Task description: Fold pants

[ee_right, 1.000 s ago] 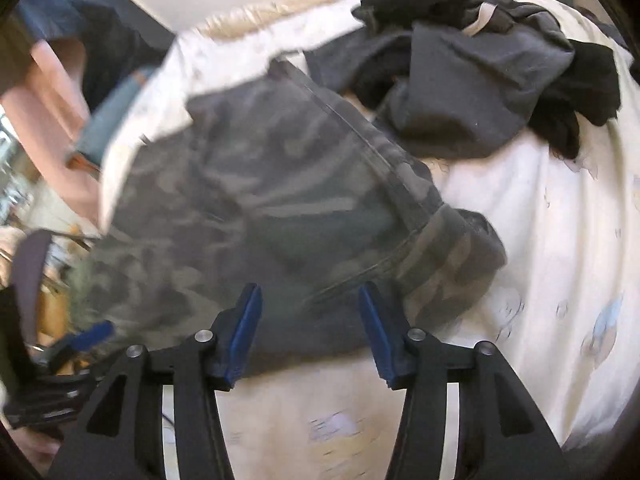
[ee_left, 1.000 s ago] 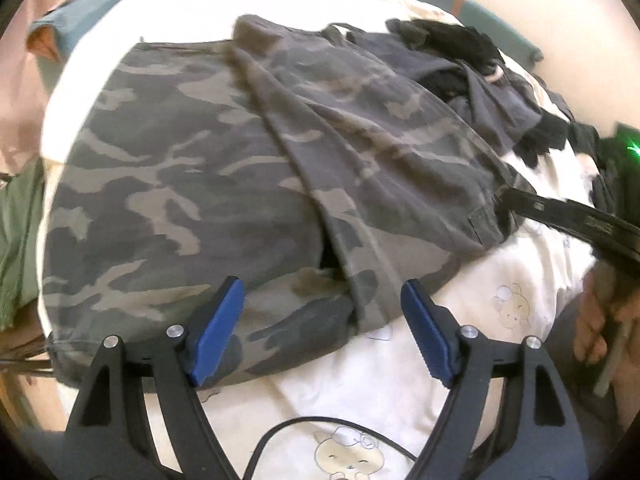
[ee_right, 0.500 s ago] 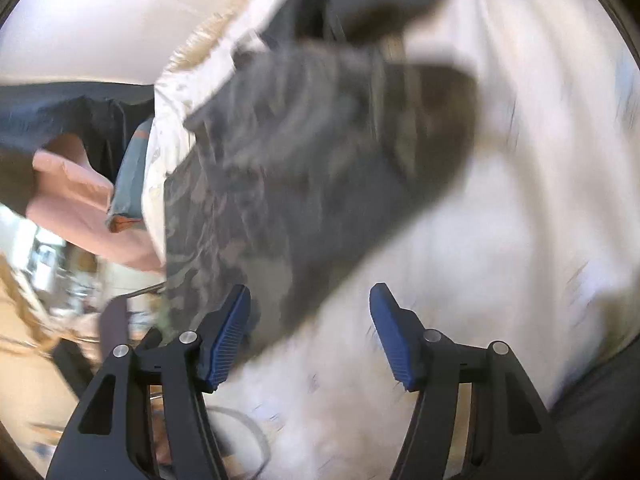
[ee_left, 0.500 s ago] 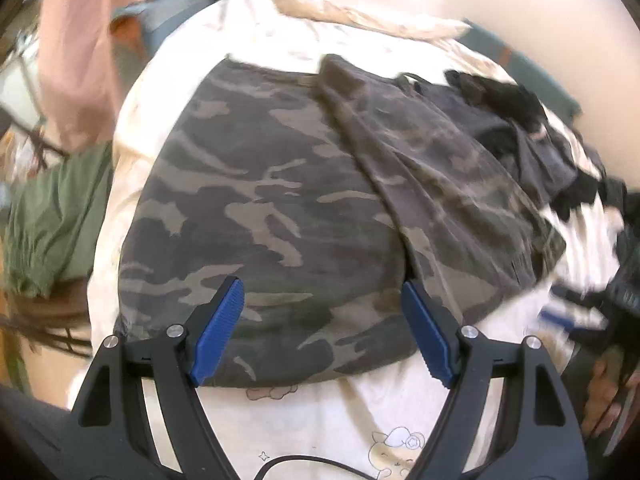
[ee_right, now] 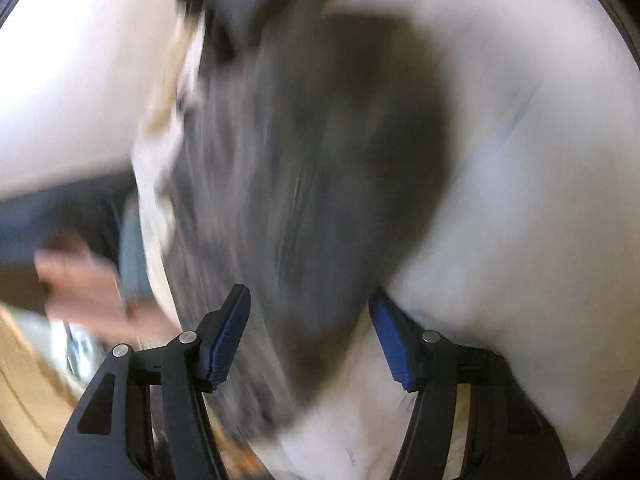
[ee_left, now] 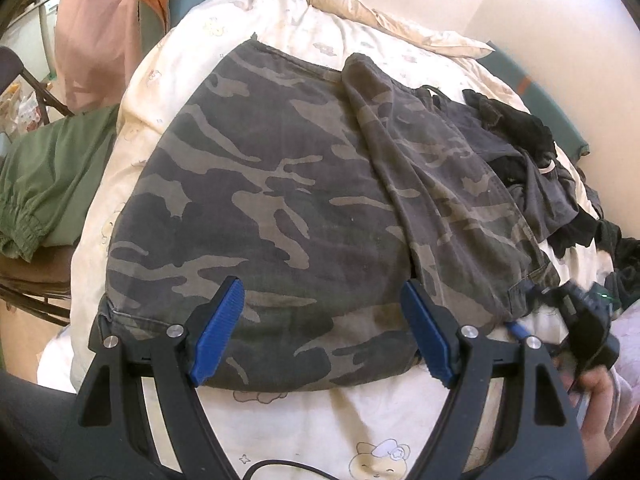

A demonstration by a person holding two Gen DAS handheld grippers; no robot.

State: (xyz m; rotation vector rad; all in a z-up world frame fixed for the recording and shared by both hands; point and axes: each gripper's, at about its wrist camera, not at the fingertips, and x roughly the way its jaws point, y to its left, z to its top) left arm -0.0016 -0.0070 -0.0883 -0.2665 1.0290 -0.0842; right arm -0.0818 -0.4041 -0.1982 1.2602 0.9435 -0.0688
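Camouflage pants [ee_left: 280, 200] lie spread on the cream bed sheet [ee_left: 360, 432], with one part folded over along their right side. My left gripper [ee_left: 320, 286] hovers open over the pants' near edge, nothing between its blue pads. At the pants' near right corner sits my right gripper [ee_left: 526, 306], held by a hand [ee_left: 596, 396]. The right wrist view is badly blurred: the pants [ee_right: 312, 168] show as a dark mass, and the right gripper [ee_right: 310, 294] stands open with the fabric's corner lying between its fingers, the pads apart from it.
A heap of dark grey and black clothes [ee_left: 520, 152] lies at the bed's far right. A green garment [ee_left: 52, 176] rests off the left edge, below a hanging pink cloth [ee_left: 92, 24]. A black cable [ee_left: 280, 466] crosses the near sheet.
The left view has swung so the pants sit more central. The right gripper has rolled and dropped toward the pants' near right corner, and its jaws stand a little wider than a second ago.
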